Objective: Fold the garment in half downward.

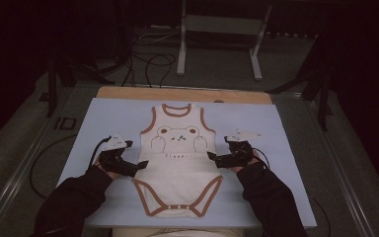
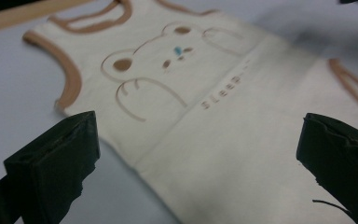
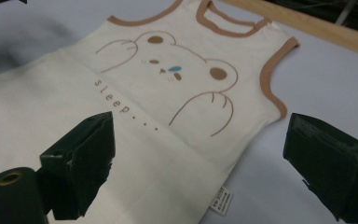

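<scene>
Bodysuit [image 1: 177, 168]: cream, brown trim, lying flat and face up at centre of the high view on a pale blue mat [image 1: 113, 116]; neck toward the top of the frame, snap crotch toward the bottom.
Print: bear face with "sleep" beneath it, mid-chest.
Left gripper [image 1: 139, 165]: left of centre in the high view, at the bodysuit's side edge, about waist level. Jaws wide apart, holding nothing.
Left gripper view: bodysuit [image 2: 214, 121] fills the middle; side seam runs between the two jaws; left finger [image 2: 56, 168] over bare mat, right finger [image 2: 340, 158] over cloth.
Right gripper [image 1: 211, 157]: right of centre, at the opposite side edge. Jaws wide apart, holding nothing.
Right gripper view: left finger [image 3: 84, 163] over cloth, right finger [image 3: 326, 163] over mat; side label [image 3: 223, 200] at bottom edge between them.
Contact with cloth: cannot tell.
</scene>
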A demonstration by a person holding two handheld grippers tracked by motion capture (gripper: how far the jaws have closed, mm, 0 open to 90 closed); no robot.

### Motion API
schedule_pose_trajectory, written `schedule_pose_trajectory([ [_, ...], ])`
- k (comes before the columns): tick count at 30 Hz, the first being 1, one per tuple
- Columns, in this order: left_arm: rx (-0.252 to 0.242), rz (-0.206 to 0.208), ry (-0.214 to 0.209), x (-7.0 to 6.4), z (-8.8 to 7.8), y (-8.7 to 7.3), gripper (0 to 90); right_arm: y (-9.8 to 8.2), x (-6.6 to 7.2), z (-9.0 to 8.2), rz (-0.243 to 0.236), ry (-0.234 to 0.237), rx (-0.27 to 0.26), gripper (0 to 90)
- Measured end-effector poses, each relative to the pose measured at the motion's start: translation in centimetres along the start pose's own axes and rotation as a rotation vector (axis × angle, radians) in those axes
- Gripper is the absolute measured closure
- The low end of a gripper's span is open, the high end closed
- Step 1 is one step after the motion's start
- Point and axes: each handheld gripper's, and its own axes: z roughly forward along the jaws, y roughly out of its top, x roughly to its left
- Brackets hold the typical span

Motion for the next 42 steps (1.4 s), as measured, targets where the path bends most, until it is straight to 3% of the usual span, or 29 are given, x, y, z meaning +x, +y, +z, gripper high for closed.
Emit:
schedule_pose_trajectory([
  [7, 0.054, -0.018, -0.002, 0.6, 1.3, -0.6, 0.4, -0.7, -0.4, 0.9, 0.006, 0.013, 0.034, 13.1],
  [10, 0.094, -0.009, 0.017, 0.8, 1.9, -1.0, 0.6, -1.2, -0.6, 1.5, 0.018, 0.011, 0.056, 13.3],
  [15, 0.151, -0.041, 0.019, 0.9, 2.8, -1.2, 4.3, -2.0, -1.1, 2.3, 0.037, 0.017, 0.089, 16.2],
  [21, 0.185, -0.037, 0.035, 1.3, 3.5, -1.3, 14.0, -2.5, -1.6, 3.1, 0.049, 0.012, 0.128, 20.4],
  [29, 0.194, -0.054, 0.056, 1.7, 4.1, -1.3, 20.0, -2.7, -2.2, 3.9, 0.058, -0.004, 0.153, 29.0],
  [32, 0.192, -0.039, 0.059, 1.8, 4.2, -1.3, 23.6, -2.6, -2.4, 4.1, 0.078, -0.014, 0.154, 30.4],
  [37, 0.174, -0.080, 0.071, 2.1, 4.2, -1.1, 40.8, -2.7, -2.4, 4.5, 0.082, -0.019, 0.167, 38.4],
  [40, 0.173, -0.072, 0.073, 2.0, 4.4, -1.1, 44.6, -2.8, -2.3, 4.8, 0.064, -0.010, 0.180, 45.0],
  [42, 0.182, -0.091, 0.079, 2.1, 4.5, -0.9, 47.1, -2.9, -2.2, 5.0, 0.061, -0.009, 0.187, 47.7],
])
